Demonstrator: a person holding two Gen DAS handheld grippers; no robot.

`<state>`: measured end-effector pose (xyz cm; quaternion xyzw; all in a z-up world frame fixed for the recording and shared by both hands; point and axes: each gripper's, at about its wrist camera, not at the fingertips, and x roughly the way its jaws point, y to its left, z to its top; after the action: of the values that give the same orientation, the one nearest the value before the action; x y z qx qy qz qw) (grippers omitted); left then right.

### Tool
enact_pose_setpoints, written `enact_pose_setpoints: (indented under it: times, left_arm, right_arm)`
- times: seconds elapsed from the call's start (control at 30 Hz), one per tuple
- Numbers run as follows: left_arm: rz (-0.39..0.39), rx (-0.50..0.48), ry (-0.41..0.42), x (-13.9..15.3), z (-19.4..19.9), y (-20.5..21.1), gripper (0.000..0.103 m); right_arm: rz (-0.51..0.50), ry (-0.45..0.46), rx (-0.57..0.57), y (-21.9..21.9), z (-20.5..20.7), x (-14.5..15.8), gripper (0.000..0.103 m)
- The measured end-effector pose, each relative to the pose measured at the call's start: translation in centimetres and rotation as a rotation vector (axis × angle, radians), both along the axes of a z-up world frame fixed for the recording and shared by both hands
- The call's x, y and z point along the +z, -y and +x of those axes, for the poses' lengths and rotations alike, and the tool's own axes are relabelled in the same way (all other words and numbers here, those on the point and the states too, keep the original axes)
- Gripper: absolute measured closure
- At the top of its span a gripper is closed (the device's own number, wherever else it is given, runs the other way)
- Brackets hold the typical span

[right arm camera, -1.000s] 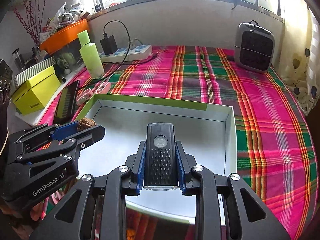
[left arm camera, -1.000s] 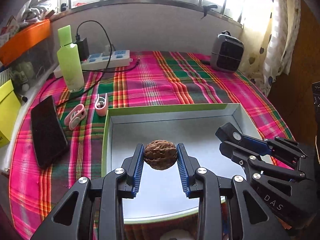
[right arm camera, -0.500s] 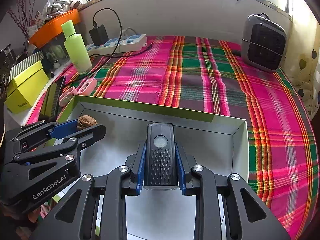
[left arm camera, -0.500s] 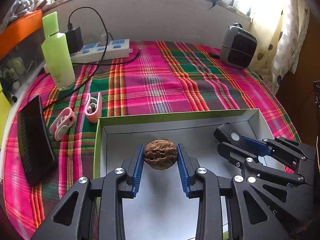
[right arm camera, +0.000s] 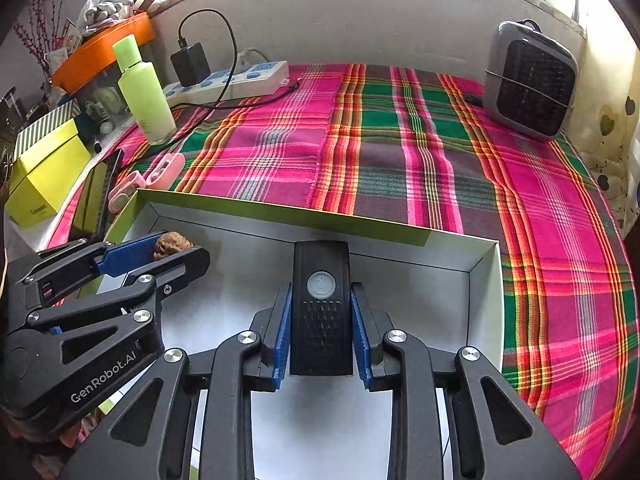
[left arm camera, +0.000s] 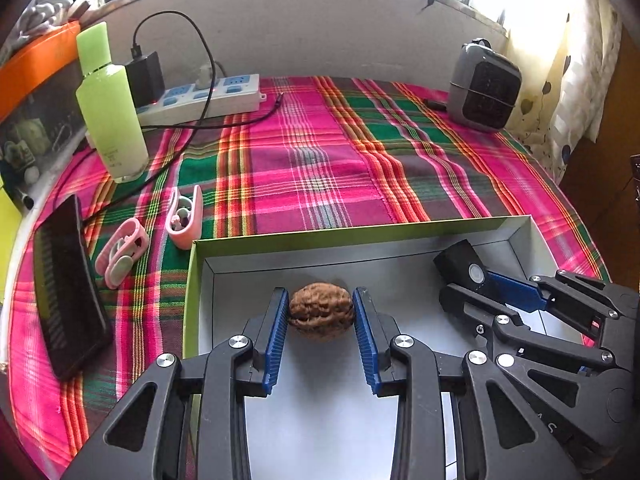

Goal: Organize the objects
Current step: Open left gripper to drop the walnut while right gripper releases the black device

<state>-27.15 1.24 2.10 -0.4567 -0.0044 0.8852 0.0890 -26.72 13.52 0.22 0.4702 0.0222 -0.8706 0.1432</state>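
Note:
A brown walnut [left arm camera: 320,312] is pinched between the blue pads of my left gripper [left arm camera: 320,308], which is shut on it over the left part of a shallow white box [left arm camera: 360,236] with a green rim. My right gripper [right arm camera: 321,304] is shut on a black rectangular device [right arm camera: 321,308] with a round button, held over the box's middle. In the left wrist view the right gripper [left arm camera: 472,280] and the device [left arm camera: 464,266] show at the right. In the right wrist view the left gripper [right arm camera: 176,250] with the walnut [right arm camera: 172,245] shows at the left, above the box [right arm camera: 484,300].
A plaid cloth [left arm camera: 320,152] covers the table. Left of the box lie two pink clips [left arm camera: 184,216], a dark phone [left arm camera: 64,300], a green bottle [left arm camera: 110,108] and a power strip [left arm camera: 200,100] with a charger. A small grey heater [left arm camera: 482,84] stands back right. A yellow box [right arm camera: 44,176] sits far left.
Both grippers have moved forward and slightly down over the box, each holding its object; the box's far wall now lies closer to the fingertips.

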Motion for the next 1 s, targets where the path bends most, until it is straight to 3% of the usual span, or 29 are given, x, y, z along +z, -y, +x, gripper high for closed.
enact_pose_setpoints:
  times: [0.33, 0.53, 0.7, 1.0]
  left_arm:
    - [-0.026, 0.006, 0.004, -0.2, -0.1, -0.2, 0.071]
    - [-0.018, 0.018, 0.013, -0.2, 0.0, 0.2, 0.063]
    - [-0.014, 0.027, 0.006, 0.1, 0.3, 0.4, 0.062]
    - [-0.033, 0.044, -0.017, 1.1, 1.7, 0.7, 0.061]
  right_arm:
    - [-0.006, 0.003, -0.005, 0.0, 0.0, 0.0, 0.075]
    - [-0.015, 0.006, -0.004, -0.1, 0.1, 0.0, 0.074]
    - [-0.032, -0.001, -0.013, -0.4, 0.3, 0.2, 0.06]
    - [-0.025, -0.019, -0.019, -0.6, 1.3, 1.1, 0.06]
